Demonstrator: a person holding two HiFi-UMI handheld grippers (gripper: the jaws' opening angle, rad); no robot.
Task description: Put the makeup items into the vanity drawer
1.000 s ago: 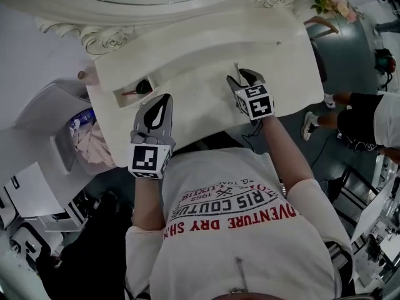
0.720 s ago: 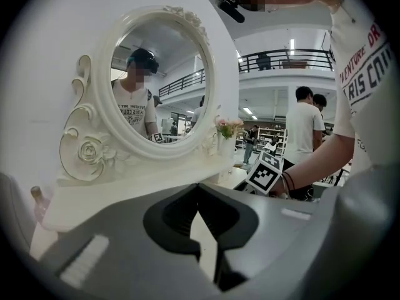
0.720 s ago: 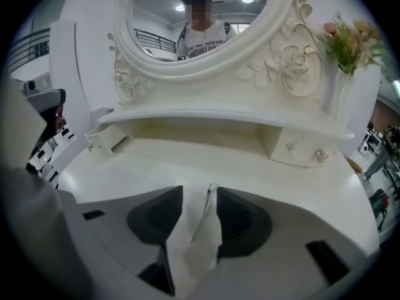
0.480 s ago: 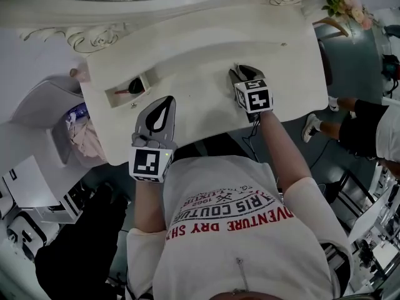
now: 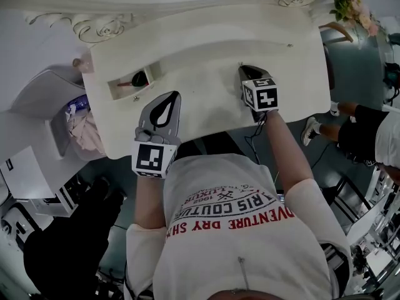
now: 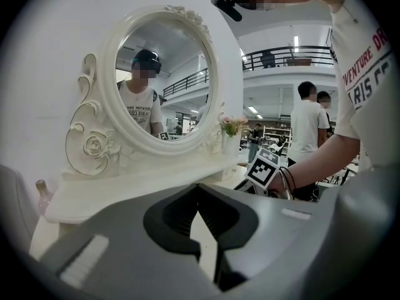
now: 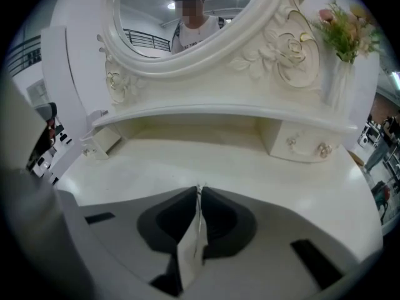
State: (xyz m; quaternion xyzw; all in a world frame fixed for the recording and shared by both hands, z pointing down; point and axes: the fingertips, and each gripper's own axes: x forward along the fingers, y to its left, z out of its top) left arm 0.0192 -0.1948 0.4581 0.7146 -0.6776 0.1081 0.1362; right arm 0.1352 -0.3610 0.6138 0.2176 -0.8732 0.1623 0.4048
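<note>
My right gripper [image 5: 249, 69] rests low on the white vanity top [image 5: 206, 42], right of centre. Its jaws have just been closing and now pinch a thin white sheet-like item [image 7: 195, 230]. The item stands on edge between the pads, and its top edge reaches the gripper's [image 7: 199, 189] tips. My left gripper [image 5: 174, 95] hovers over the vanity's front left part with its tips [image 6: 199, 186] together and nothing between them. The small left drawer [image 5: 122, 86] stands pulled out with a dark, reddish item [image 5: 139, 80] inside.
An oval mirror [image 6: 165, 80] with a carved frame rises behind the top. A shut small drawer [image 7: 306, 145] sits at the back right, below a vase of flowers [image 7: 340, 42]. Another person [image 5: 369, 120] stands right of the vanity. Bins and clutter [image 5: 78, 127] lie left.
The right gripper's jaws have gone from open to shut on the thin white item. Both grippers have sunk slightly toward the top. The left gripper has stayed shut.
</note>
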